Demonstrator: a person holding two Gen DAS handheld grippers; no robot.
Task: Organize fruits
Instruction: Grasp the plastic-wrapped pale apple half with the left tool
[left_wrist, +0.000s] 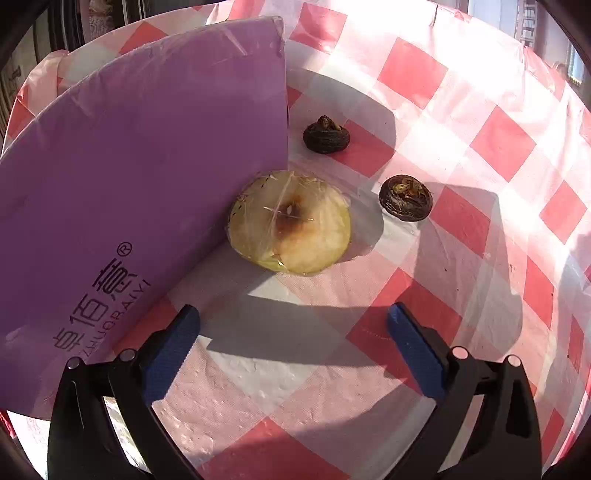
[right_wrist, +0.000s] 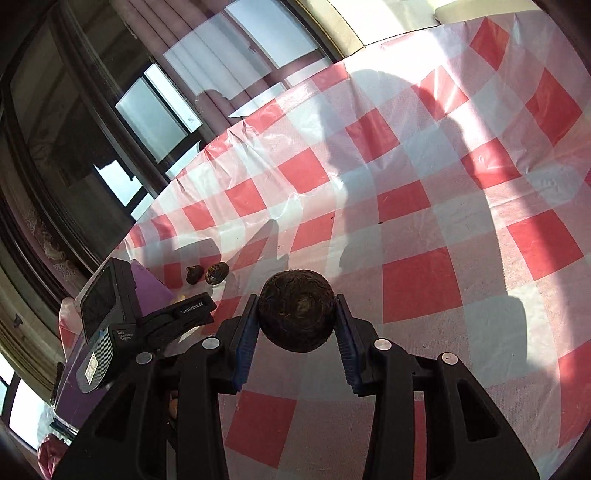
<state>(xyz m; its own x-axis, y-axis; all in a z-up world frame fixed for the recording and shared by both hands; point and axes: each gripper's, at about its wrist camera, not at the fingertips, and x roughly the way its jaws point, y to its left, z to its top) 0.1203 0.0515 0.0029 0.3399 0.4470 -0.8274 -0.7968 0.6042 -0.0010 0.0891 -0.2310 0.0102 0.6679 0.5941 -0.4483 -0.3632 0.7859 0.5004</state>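
**Right claw is carrying one dark fruit; its mates are lying ahead and to the left**

The right claw (right_wrist: 297, 314) is gripping a round dark fruit (right_wrist: 296, 309) between its blue pads, jaws closed in against both sides of it, and is holding it clear above the checked worktop (right_wrist: 417, 221). Two more dark fruits, the nearer (right_wrist: 217, 273) and the farther (right_wrist: 193, 275), are sitting touching or nearly so, ahead of this claw and off to its left, just beyond the purple box (right_wrist: 149, 286).

The left claw (left_wrist: 293, 347) is standing wide open and holding nothing. Straight ahead of it a wrapped pale fruit slice (left_wrist: 290, 221) is lying flat against the box edge; the two dark fruits are lying beyond, ahead and right.

Judging by this, the carried fruit is probably heading leftward and forward to join the pair, and the left claw is the nearer to them.
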